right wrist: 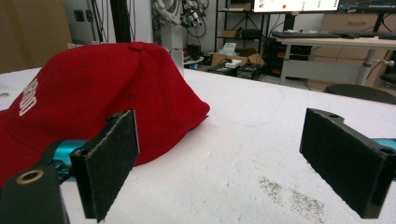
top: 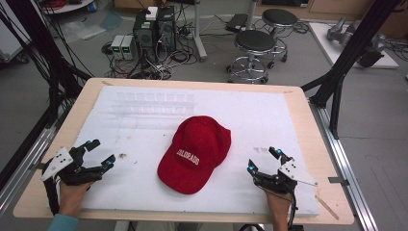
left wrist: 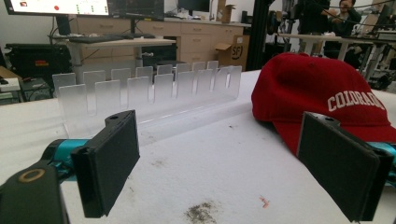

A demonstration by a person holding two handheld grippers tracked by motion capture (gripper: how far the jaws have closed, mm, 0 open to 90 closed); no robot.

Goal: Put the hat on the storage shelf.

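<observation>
- Looking down in the high view, a red cap (top: pixel 195 154) with white lettering lies at the centre of the white surface (top: pixel 144 183), brim toward the lower edge of the frame.
- High view, lower left: the left claw (top: pixel 100 154), spread and empty, sits well apart from the cap; lower right: the right claw (top: pixel 263 160), also spread and empty, sits near the cap's right side. A clear slotted rack (top: pixel 154 102) lies in the upper middle of the surface.
- Left claw view: both black jaws stand wide apart with bare surface between them; the cap (left wrist: pixel 317 91) fills the upper right, the clear rack (left wrist: pixel 149 91) the upper left.
- Right claw view: jaws wide apart, nothing between them; the cap (right wrist: pixel 93 93) occupies the left half, partly behind the left jaw.
</observation>
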